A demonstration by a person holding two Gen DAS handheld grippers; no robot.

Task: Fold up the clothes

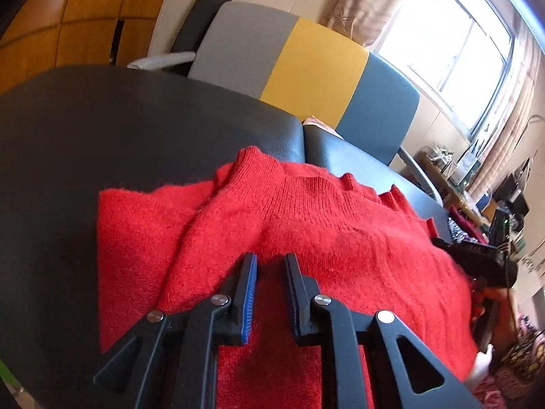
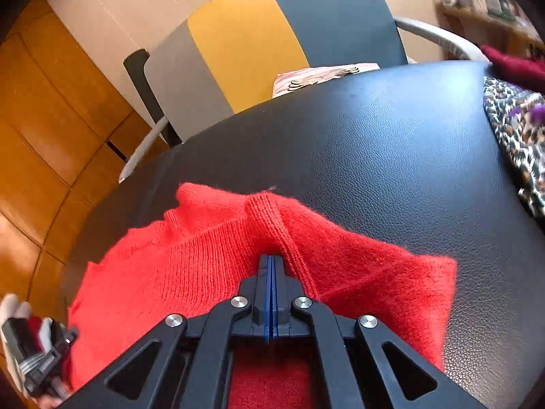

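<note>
A red knit sweater lies partly folded on a black leather table; it also shows in the right wrist view. My left gripper is open and hovers just over the sweater, with red cloth showing between and below the jaws. My right gripper is shut, jaws pressed together, tips at a ribbed edge of the sweater; whether cloth is pinched between them I cannot tell. The other gripper and gloved hand show at the right edge of the left wrist view and the lower left of the right wrist view.
A chair with grey, yellow and blue back panels stands behind the table, a pink garment on its seat. A leopard-print cloth and a dark red garment lie at the table's right. A bright window is behind.
</note>
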